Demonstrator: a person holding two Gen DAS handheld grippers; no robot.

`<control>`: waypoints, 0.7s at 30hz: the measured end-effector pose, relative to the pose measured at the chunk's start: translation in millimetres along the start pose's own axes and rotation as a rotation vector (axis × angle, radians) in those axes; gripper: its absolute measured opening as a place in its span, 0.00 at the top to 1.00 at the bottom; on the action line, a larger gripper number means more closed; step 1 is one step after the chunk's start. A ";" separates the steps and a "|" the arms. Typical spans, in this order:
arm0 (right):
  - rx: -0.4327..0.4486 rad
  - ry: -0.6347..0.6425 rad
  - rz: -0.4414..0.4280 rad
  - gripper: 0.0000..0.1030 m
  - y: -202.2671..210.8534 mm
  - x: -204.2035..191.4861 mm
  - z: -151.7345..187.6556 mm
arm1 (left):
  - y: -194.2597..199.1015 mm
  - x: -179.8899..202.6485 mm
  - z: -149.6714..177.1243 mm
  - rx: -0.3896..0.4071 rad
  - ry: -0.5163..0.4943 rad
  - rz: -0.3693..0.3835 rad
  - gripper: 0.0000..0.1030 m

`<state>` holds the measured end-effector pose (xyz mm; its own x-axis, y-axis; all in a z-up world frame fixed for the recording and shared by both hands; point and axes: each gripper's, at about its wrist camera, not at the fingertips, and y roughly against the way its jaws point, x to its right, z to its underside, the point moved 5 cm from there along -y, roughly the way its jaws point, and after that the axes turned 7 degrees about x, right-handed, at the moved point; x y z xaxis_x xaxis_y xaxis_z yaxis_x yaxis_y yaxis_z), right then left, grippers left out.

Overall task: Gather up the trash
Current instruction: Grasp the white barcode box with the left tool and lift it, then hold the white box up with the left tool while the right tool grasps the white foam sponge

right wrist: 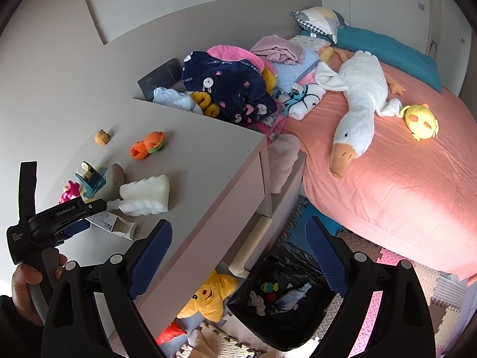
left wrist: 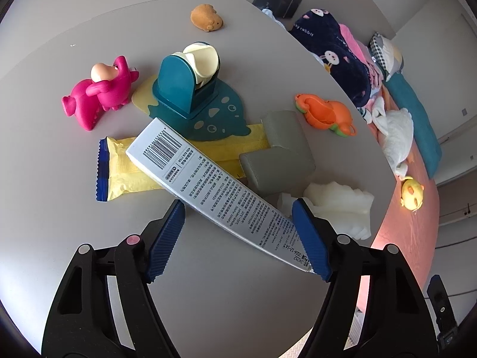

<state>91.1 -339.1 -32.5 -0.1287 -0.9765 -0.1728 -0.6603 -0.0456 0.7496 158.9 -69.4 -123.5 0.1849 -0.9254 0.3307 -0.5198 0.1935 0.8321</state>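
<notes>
A long white carton (left wrist: 208, 179) with a barcode lies slantwise on the grey cabinet top (left wrist: 59, 179), resting on a yellow snack wrapper (left wrist: 125, 170). My left gripper (left wrist: 238, 204) is open around the carton: the right pad sits against its near end, and the left pad's tip is at its edge. The right wrist view shows the same carton (right wrist: 114, 223) with its end flap torn open, under the left gripper (right wrist: 71, 217). My right gripper (right wrist: 238, 222) hangs open and empty beyond the cabinet's front edge, above a black trash bag (right wrist: 298, 262) on the floor.
On the cabinet are a white foam block (left wrist: 340, 205), a grey foam corner piece (left wrist: 283, 152), a teal dispenser (left wrist: 182, 86), a pink toy (left wrist: 98, 92), an orange toy (left wrist: 325, 113) and a brown toy (left wrist: 207, 18). To the right is a bed (right wrist: 387, 179) with plush toys and piled clothes.
</notes>
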 end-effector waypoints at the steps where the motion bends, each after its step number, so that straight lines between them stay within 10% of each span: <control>1: -0.004 0.007 -0.002 0.12 -1.6 -2.1 -0.4 | -1.2 -1.5 -0.9 -0.005 0.009 0.009 0.31; 6: -0.017 0.029 -0.016 0.12 -6.4 -12.6 0.5 | -3.2 -7.7 -10.1 -0.006 0.048 -0.006 0.34; 13: -0.034 0.057 -0.027 0.12 -10.6 -24.2 2.0 | 4.2 -2.3 -15.0 0.026 0.036 0.048 0.69; 21: -0.052 0.097 -0.063 0.12 -18.4 -42.2 -0.6 | 31.9 -7.0 -12.1 0.059 -0.050 0.051 0.70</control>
<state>109.1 -297.2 -38.7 -0.0142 -0.9871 -0.1597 -0.6255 -0.1158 0.7716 151.0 -52.8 -93.8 0.1155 -0.9302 0.3484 -0.5759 0.2231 0.7865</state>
